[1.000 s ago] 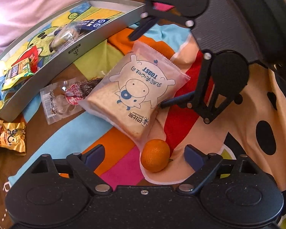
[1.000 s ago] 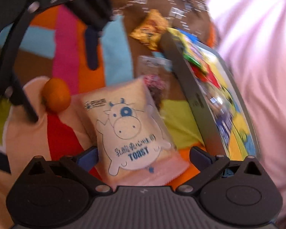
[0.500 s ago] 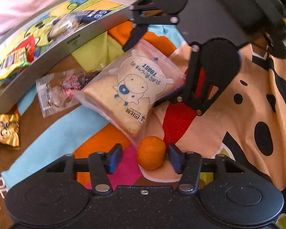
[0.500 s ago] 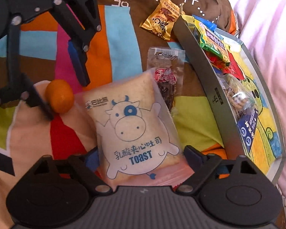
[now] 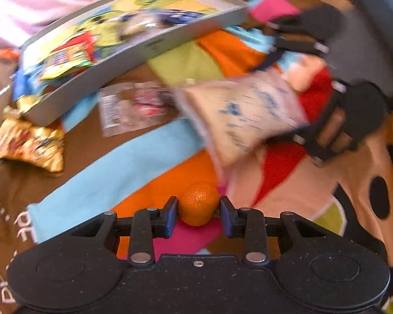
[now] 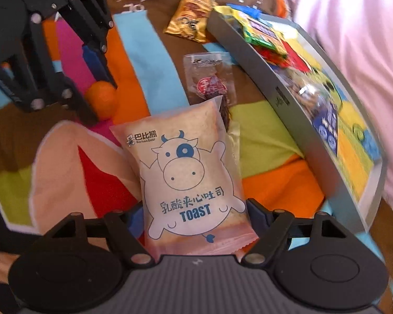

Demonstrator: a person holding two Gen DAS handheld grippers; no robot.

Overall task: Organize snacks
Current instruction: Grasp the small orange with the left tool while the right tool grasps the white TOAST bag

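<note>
A small orange (image 5: pixel 199 204) sits between the blue pads of my left gripper (image 5: pixel 198 212), which is shut on it just above the colourful cloth. The same orange (image 6: pixel 102 99) shows in the right wrist view under the left gripper's fingers (image 6: pixel 94 60). My right gripper (image 6: pixel 195 218) is shut on the near end of a toast packet (image 6: pixel 186 172) printed with a blue cow. In the left wrist view that toast packet (image 5: pixel 243 112) is blurred and tilted, held by the right gripper (image 5: pixel 283 89). A grey snack tray (image 6: pixel 288 102) lies to the right.
The tray (image 5: pixel 133 55) holds several wrapped snacks. A clear packet with a red label (image 6: pixel 209 81) lies beside the tray, and a gold snack packet (image 6: pixel 188 18) lies near its far corner. A pink sheet (image 6: pixel 353 26) borders the tray's other side.
My left gripper's pads closed in from wide open onto the orange. My right gripper closed on the toast packet, and the packet's end has lifted and shifted.
</note>
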